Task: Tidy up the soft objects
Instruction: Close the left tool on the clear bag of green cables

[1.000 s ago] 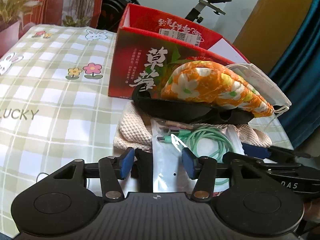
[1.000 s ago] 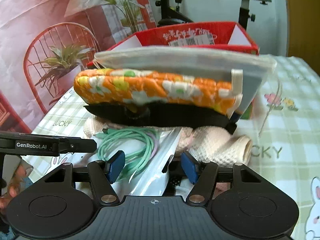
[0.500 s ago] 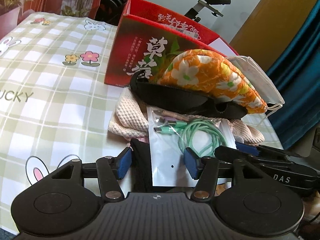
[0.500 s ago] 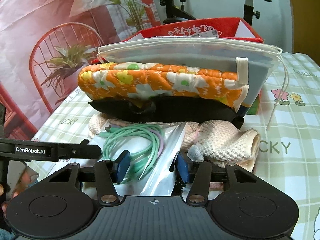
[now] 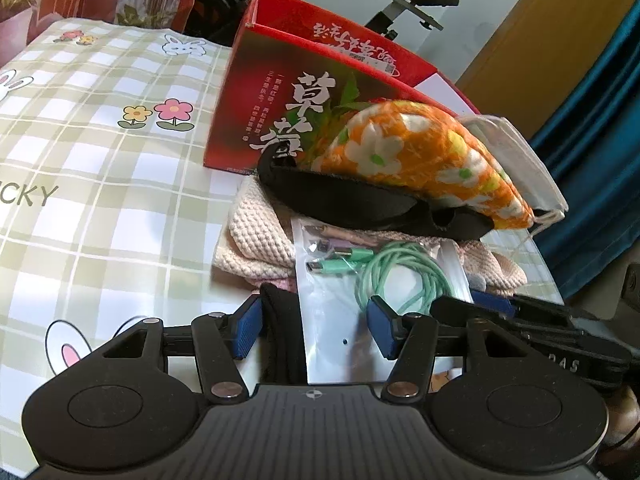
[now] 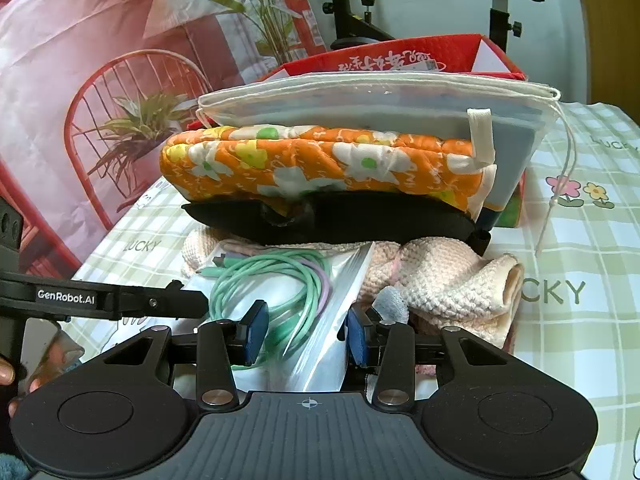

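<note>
Soft pile on the checked worktop (image 5: 100, 208), just in front of red box (image 5: 256, 120): knit cloth (image 6: 448, 280), black strap (image 6: 360, 220), orange floral pouch (image 6: 320, 164), white bag (image 6: 360, 100) on top. Right tool (image 6: 306, 332) closing – clear cable packet (image 6: 320, 344) btwn jaws (contact unclear). Left tool (image 5: 314, 328) approx half open round packet's other end, holding nothing.

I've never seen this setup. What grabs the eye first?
A leaning pile: an orange floral pouch under a white bag, on a black pad and knitted cloth. Behind it stands a red box. In front, both grippers straddle a bagged green cable, the right one closing.
</note>
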